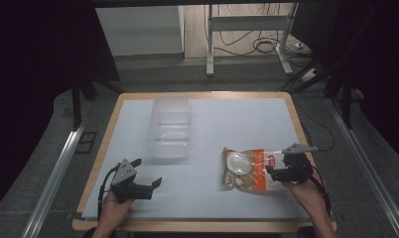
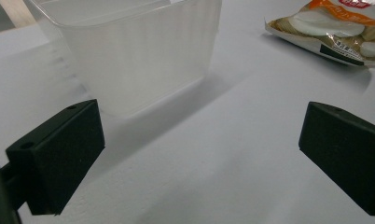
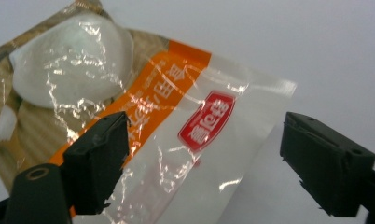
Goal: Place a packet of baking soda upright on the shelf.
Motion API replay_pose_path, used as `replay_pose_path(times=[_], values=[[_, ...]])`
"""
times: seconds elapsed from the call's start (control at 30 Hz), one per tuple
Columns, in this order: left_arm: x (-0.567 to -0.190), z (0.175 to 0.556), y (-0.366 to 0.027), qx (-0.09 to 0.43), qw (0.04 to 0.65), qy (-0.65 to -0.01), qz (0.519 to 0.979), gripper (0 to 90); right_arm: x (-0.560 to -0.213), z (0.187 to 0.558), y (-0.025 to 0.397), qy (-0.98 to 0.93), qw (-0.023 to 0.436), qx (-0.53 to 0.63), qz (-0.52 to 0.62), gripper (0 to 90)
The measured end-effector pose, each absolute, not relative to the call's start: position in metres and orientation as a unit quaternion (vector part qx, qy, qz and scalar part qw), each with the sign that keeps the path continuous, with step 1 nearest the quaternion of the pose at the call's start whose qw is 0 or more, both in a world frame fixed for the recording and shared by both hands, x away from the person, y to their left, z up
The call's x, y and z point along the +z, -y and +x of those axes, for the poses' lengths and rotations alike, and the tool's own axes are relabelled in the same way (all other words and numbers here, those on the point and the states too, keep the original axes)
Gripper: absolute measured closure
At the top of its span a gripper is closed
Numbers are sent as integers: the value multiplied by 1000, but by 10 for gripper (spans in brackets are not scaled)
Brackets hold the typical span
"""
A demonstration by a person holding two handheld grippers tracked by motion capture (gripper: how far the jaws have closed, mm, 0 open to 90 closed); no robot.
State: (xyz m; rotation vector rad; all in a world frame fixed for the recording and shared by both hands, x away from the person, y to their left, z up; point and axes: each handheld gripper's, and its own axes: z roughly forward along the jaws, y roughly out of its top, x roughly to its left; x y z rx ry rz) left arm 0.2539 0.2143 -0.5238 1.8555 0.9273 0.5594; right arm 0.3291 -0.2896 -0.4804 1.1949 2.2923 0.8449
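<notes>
White table sheet [image 1: 207,193]; snack bag [image 3: 143,121] edge cut off between right gripper [image 3: 204,163] jaws.

Container [image 1: 169,130] on table [image 1: 247,106], center-left, toward far side. Snack bag [image 1: 244,169] flat on table, right of container & nearer the person. L gripper [image 1: 147,174] near-left, apart from container. R gripper [image 1: 273,171] at bag's right end.
</notes>
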Motion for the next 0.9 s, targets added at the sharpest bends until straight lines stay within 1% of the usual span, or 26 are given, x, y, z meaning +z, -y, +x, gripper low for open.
replay_pose_path(times=[0.23,0.47,0.67,0.77,0.9], values=[[-524,254,-214,229,476,-380,760,3,-487,329,293,-828,195,286,441,149],[-524,254,-213,228,474,-380,761,4,-497,333,296,-830,140,299,449,205],[-524,254,-213,229,472,-378,763,4,-497,331,290,-839,133,305,431,230],[-524,254,-213,230,471,-378,763,4,-498,330,284,-842,119,316,421,256],[-525,254,-212,229,471,-378,763,4,-498,329,279,-847,113,317,412,298]])
